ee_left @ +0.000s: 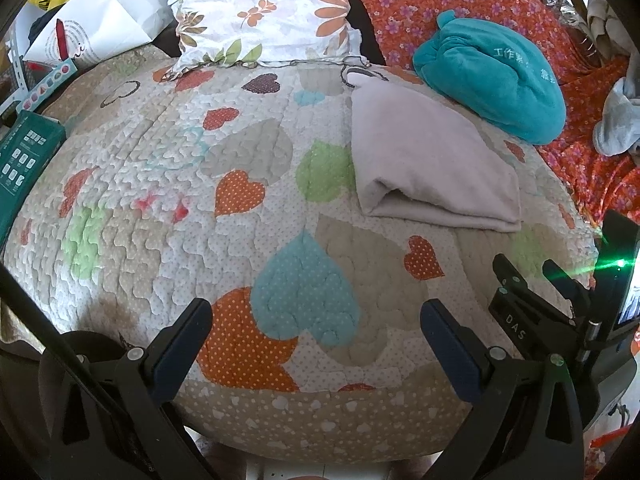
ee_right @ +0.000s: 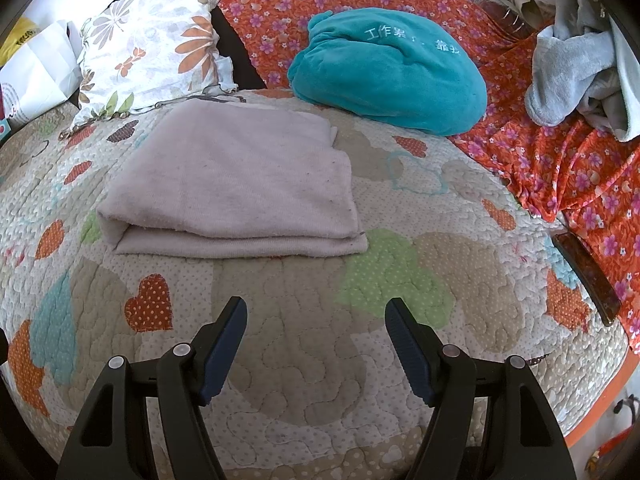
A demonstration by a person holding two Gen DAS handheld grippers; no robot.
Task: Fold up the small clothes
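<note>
A pale pink-grey cloth (ee_left: 432, 160) lies folded in a flat rectangle on the heart-patterned quilt (ee_left: 180, 152). It also shows in the right wrist view (ee_right: 236, 188), ahead and left of my right gripper. My left gripper (ee_left: 316, 312) is open and empty above the quilt, with the cloth ahead to its right. My right gripper (ee_right: 316, 312) is open and empty, held back from the cloth's near edge. The right gripper also shows at the right edge of the left wrist view (ee_left: 532, 268).
A teal plush cushion (ee_right: 388, 72) lies behind the cloth on an orange flowered sheet (ee_right: 580, 168). A flowered pillow (ee_right: 156, 48) sits at the back left. Grey clothes (ee_right: 576, 76) are piled at the far right. A phone (ee_right: 588, 276) lies near the quilt's right edge. A green box (ee_left: 24, 160) is at left.
</note>
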